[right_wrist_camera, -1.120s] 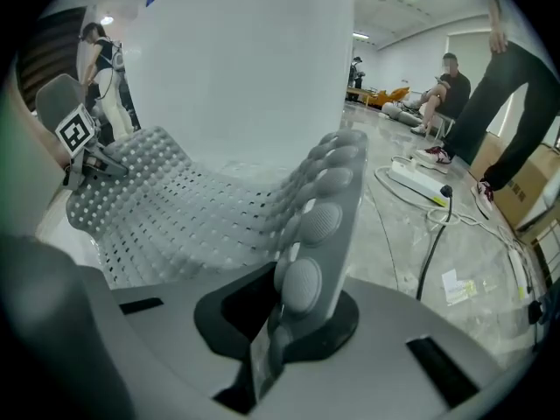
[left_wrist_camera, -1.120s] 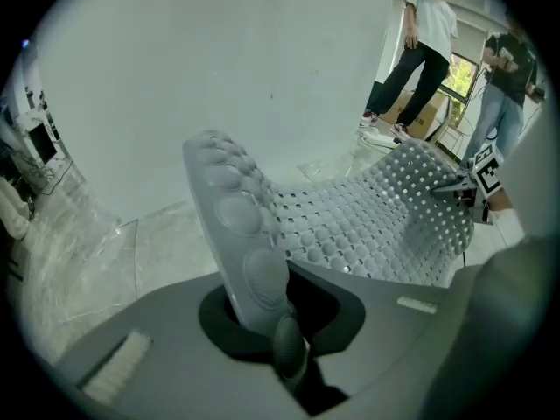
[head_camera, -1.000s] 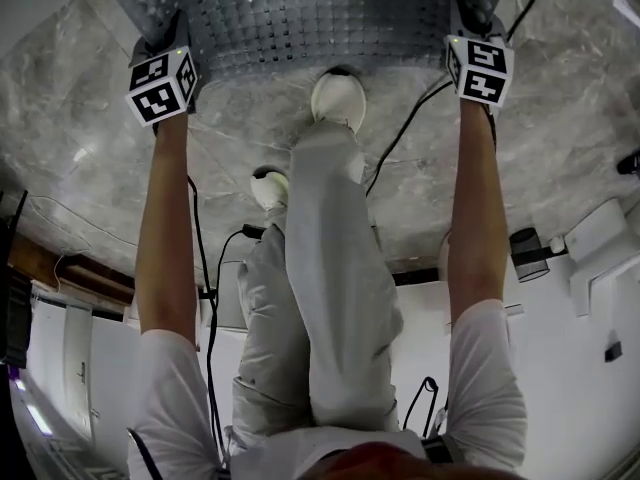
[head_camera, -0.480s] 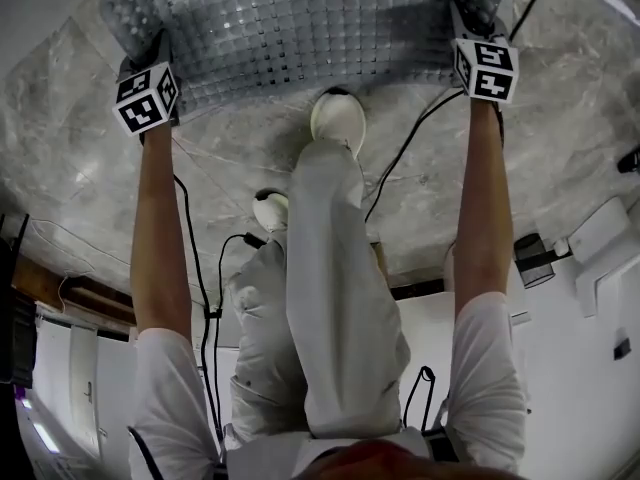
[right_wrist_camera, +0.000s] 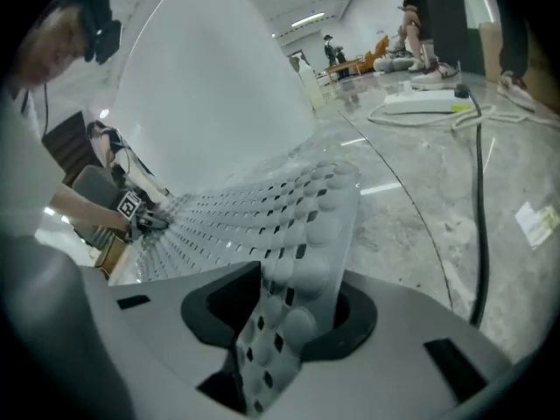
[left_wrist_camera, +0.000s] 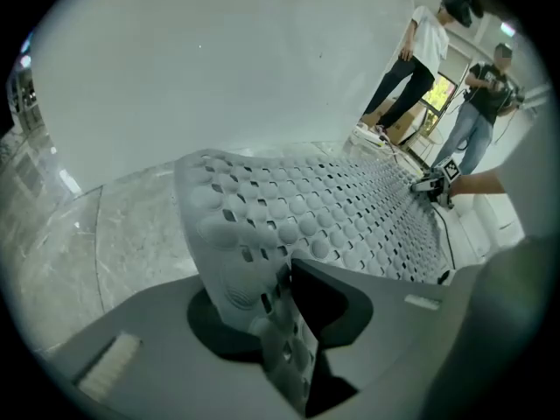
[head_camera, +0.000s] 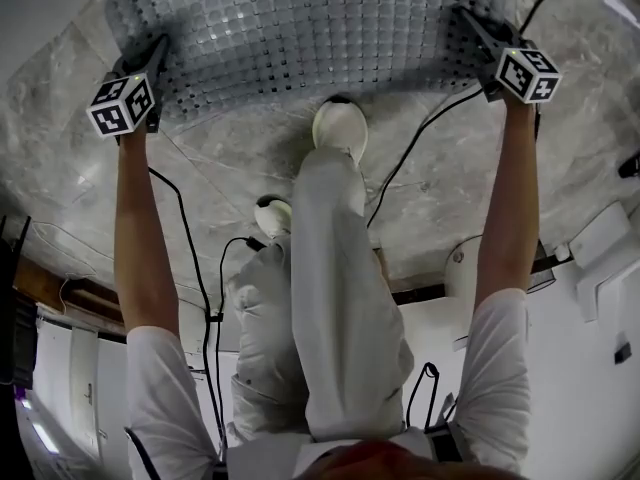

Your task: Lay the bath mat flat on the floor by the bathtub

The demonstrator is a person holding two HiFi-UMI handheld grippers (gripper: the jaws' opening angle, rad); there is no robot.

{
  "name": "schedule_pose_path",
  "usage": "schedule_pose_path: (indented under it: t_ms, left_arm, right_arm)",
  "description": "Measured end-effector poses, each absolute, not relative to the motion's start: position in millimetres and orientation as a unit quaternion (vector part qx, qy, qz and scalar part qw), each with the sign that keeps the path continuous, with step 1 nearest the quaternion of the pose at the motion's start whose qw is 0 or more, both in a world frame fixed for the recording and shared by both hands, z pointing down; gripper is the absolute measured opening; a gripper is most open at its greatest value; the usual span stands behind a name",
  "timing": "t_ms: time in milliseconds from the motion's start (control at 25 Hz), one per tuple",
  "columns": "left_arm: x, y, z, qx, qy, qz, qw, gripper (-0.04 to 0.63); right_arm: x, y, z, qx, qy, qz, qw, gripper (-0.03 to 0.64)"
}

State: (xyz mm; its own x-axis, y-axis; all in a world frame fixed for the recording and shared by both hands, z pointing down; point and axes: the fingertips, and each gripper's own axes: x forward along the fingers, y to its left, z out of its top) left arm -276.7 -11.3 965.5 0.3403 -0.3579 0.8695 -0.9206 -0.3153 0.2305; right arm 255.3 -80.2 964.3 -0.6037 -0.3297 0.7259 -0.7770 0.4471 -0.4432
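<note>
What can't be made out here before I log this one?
- Grey studded rubber bath mat: far edge cut off by the head view's top border.
- Marble floor beneath it: covered by the mat in every view.
- White bathtub: rim beyond the left gripper view's edge.

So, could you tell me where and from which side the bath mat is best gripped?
Take the bath mat by its two near corners, coming from the near side, jaws straddling the thin edge: it is wide and limp, so one grip would likely let it sag. The left tool and right tool, jaws just opening, straddle those corners.
</note>
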Motion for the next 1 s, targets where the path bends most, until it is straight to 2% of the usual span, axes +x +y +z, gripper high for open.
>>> schedule_pose_path:
  t_ms: [240, 520, 640, 800, 1000]
  left_arm:
    - [-277, -11, 963, 0.742, -0.391, 0.346, 0.421, 0.094]
    - [-280, -13, 958, 0.758, -0.364, 0.354, 0.41, 0.118]
    - [-287, -11, 952, 0.762, -0.361, 0.357, 0.402, 0.128]
    - [-296, -7, 942, 0.756, -0.368, 0.378, 0.388, 0.174]
    - [-334, 15, 905, 0.708, -0.439, 0.431, 0.346, 0.198]
  right_arm:
    - [269, -72, 964, 0.295, -0.804, 0.432, 0.284, 0.126]
    - [282, -71, 964, 0.269, -0.798, 0.448, 0.3, 0.153]
    - [307, -73, 967, 0.305, -0.779, 0.447, 0.316, 0.144]
    - [344, -77, 958, 0.389, -0.75, 0.415, 0.337, 0.137]
    - [322, -47, 910, 0.438, -0.744, 0.345, 0.368, 0.12]
